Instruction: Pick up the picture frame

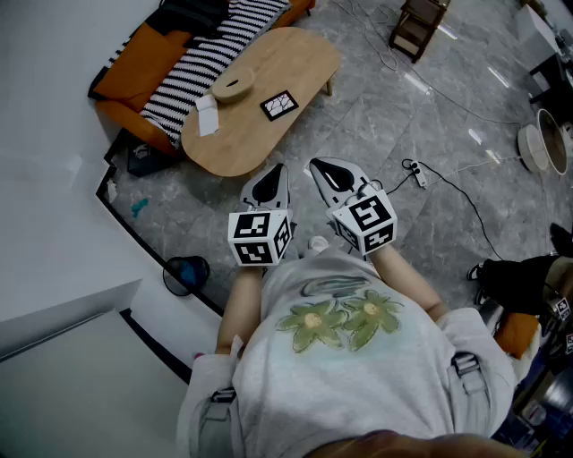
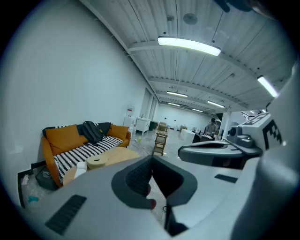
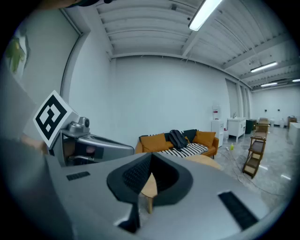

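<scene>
The picture frame [image 1: 278, 105], black-edged with a pale pattern, lies flat on the oval wooden table [image 1: 295, 63] ahead of me. Beside it are a round wooden ring [image 1: 232, 88] and a small white box [image 1: 207, 114]. My left gripper [image 1: 271, 176] and right gripper [image 1: 324, 170] are held side by side over the floor, short of the table's near end. Both are shut with nothing between the jaws. In the left gripper view the shut left gripper [image 2: 151, 163] hides the frame; the ring [image 2: 97, 162] shows. The right gripper [image 3: 150, 158] view shows only the table edge [image 3: 202, 161].
An orange sofa [image 1: 134, 63] with a striped blanket [image 1: 206, 58] stands behind the table against the white wall. A wooden step stool [image 1: 417, 25] is at the far right, a cable and power strip [image 1: 418, 174] cross the grey floor, and a dark bin [image 1: 185, 271] sits by the wall.
</scene>
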